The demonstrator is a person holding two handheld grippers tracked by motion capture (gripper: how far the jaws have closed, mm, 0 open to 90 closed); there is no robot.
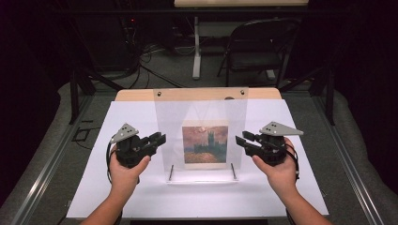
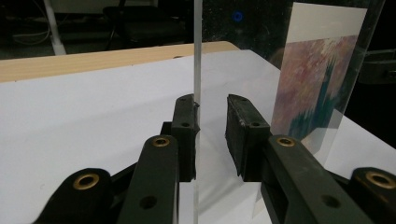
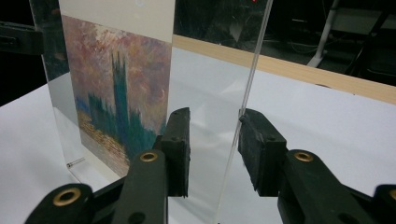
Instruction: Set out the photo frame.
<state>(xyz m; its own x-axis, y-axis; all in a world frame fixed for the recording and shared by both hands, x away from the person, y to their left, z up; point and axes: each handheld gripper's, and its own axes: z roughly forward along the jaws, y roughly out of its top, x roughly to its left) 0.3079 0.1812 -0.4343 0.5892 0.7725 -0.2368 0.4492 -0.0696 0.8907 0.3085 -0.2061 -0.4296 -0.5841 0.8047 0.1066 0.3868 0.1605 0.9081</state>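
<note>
While both hands sit at the sides of the clear frame [image 1: 202, 133], it stands upright near the middle of the white sheet [image 1: 141, 197] that covers the table [image 1: 136, 95]. Picture [image 1: 205, 143] is held in the frame's lower centre: a painted scene of dark blue-green towers under a pink and orange sky, pale strip above it. Two small metal pins [image 1: 171, 172] show at the frame's foot, one toward each lower corner.

Left gripper [image 1: 158, 139]: at the frame's left edge, held in the left hand [image 1: 123, 173], grey plate on top. Left gripper view: the frame's edge [image 2: 196, 56] runs up between the two black jaws. One jaw lies right against the edge; the other stands apart from it with a clear gap. Jaws partly spread, not pinching the pane.

Right gripper [image 1: 244, 139]: at the frame's right edge, held in the right hand [image 1: 280, 174], grey plate on top. Right gripper view: the edge of the pane [image 3: 252, 70] passes between the jaws. The jaw on the view's right meets the edge at its tip; the other jaw stands off on the picture side. Jaws partly spread; no squeeze on the pane that I can see.

Behind the table: a dark folding chair [image 1: 256, 47] and cables on the floor.
</note>
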